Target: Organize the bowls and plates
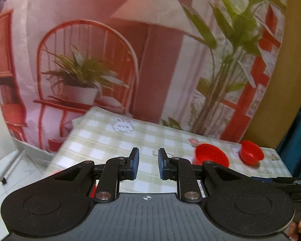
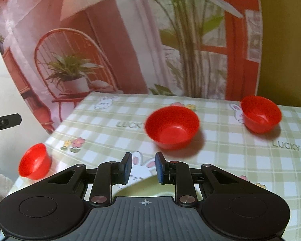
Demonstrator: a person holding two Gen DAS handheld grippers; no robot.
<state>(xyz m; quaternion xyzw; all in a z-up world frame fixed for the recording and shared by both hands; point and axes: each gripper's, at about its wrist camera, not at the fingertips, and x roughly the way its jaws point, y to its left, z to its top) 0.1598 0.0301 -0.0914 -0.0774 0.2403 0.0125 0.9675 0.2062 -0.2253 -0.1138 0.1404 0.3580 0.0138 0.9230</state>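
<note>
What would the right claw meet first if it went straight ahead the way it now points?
Probably the middle bowl: it sits just beyond the open right claw, slightly right of its line. Depth is unclear, so the claw might pass over or beside it.

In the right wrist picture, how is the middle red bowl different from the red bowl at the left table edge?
The middle bowl looks bigger and sits well inside the tablecloth; the left bowl looks smaller and sits at the edge. The middle bowl lies ahead of the right tongs, the left bowl off to their side. Both are red, empty and upright.
</note>
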